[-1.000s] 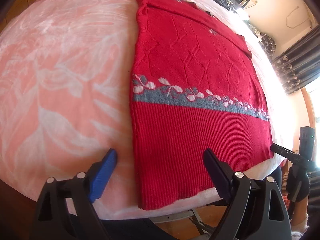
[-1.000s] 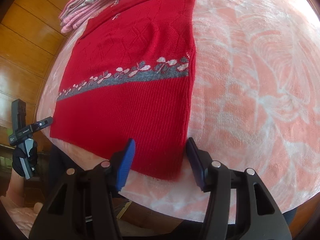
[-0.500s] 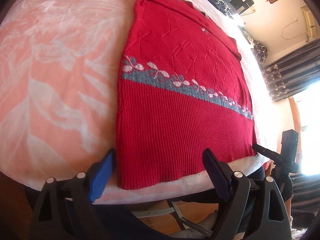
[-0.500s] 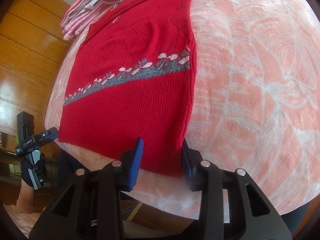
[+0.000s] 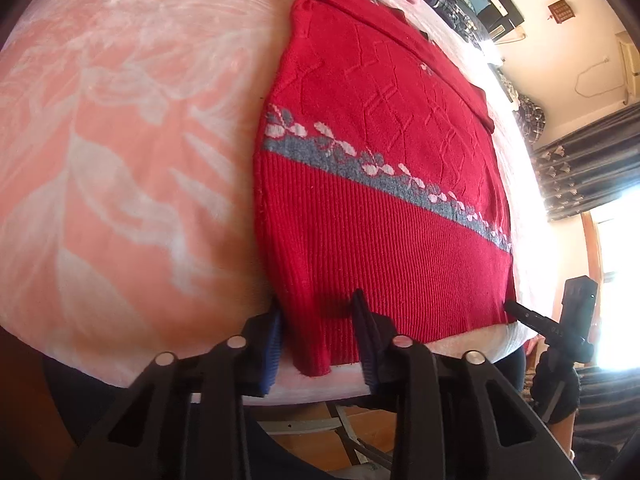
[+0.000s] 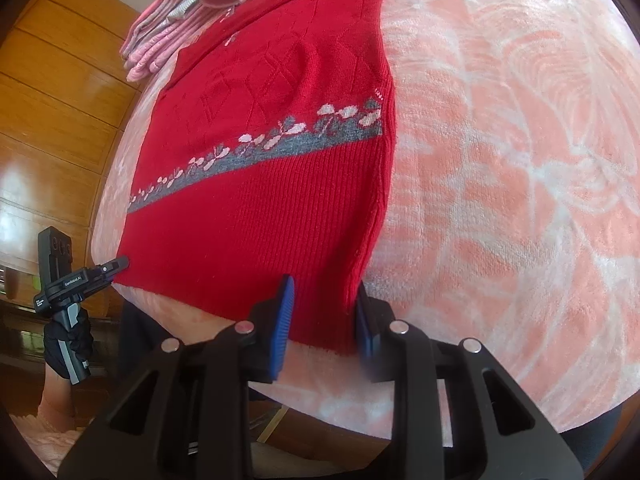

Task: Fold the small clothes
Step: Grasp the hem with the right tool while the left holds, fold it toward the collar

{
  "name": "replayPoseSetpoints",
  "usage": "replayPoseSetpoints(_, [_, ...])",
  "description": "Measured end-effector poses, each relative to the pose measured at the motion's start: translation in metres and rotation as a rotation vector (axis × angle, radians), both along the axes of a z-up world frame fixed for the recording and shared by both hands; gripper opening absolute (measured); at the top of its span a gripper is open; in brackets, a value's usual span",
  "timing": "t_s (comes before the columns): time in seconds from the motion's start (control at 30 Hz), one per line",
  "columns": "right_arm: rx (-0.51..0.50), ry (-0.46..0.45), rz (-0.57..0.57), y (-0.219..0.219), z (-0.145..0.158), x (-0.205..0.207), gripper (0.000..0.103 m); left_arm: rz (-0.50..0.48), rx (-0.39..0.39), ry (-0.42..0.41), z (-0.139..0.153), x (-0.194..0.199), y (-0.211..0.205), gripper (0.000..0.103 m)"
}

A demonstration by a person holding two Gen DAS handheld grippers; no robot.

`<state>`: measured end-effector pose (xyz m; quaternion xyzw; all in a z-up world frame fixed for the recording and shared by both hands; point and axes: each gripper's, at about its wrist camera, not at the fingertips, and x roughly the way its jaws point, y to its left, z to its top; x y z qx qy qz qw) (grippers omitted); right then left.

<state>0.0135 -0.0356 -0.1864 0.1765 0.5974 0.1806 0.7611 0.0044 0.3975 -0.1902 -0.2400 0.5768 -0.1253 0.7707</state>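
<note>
Red sweater (image 5: 380, 208) is laid flat on the pink blanket (image 5: 120, 160), hem toward the near edge, grey flower band (image 5: 384, 172) across the middle. Both near hem corners are now pinched. A second ago the jaws of both tools were spread wide and set short of the hem; half a second ago the right pair had begun narrowing while the left was open. Now the left tool (image 5: 316, 340) is clenched over the left hem corner, knit bunched between the blue pads (image 5: 272, 344), one pad at the side edge and the other pressed onto the ribbing. The right tool (image 6: 322, 320) is likewise closed over the right hem corner, fabric gathered between its pads (image 6: 282, 316). Each tool is also seen from the other's camera at the far hem corner, held by a gloved hand (image 6: 68, 340). Whether both layers of the knit are caught cannot be told.

Meaning for the task: the grasp step is judged done, and the hem is ready to be lifted and carried toward the collar for a bottom-to-top fold. Sleeves appear already tucked across the top. Risk is judged as slipping of the thick ribbing or uneven lift skewing the fold.

Beyond the sweater, a pile of pink clothes (image 6: 176, 16) is stacked at the far edge, touching the collar area. Wooden panelling (image 6: 52, 80) is seen to one side, dark curtains (image 5: 580, 172) to the other.
</note>
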Motion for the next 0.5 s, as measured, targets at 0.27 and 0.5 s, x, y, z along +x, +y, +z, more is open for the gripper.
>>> replayPoseSetpoints(0.27, [0.140,0.001,-0.032,-0.013,0.010,-0.002,0.006,0.033,-0.070,-0.007,0.003,-0.004,0.003,0.008])
replayPoseSetpoints(0.5, [0.347,-0.036,-0.066,-0.029,0.039,0.014,0.005,0.058,-0.162,-0.105,0.038,0.012,0.009,0.008])
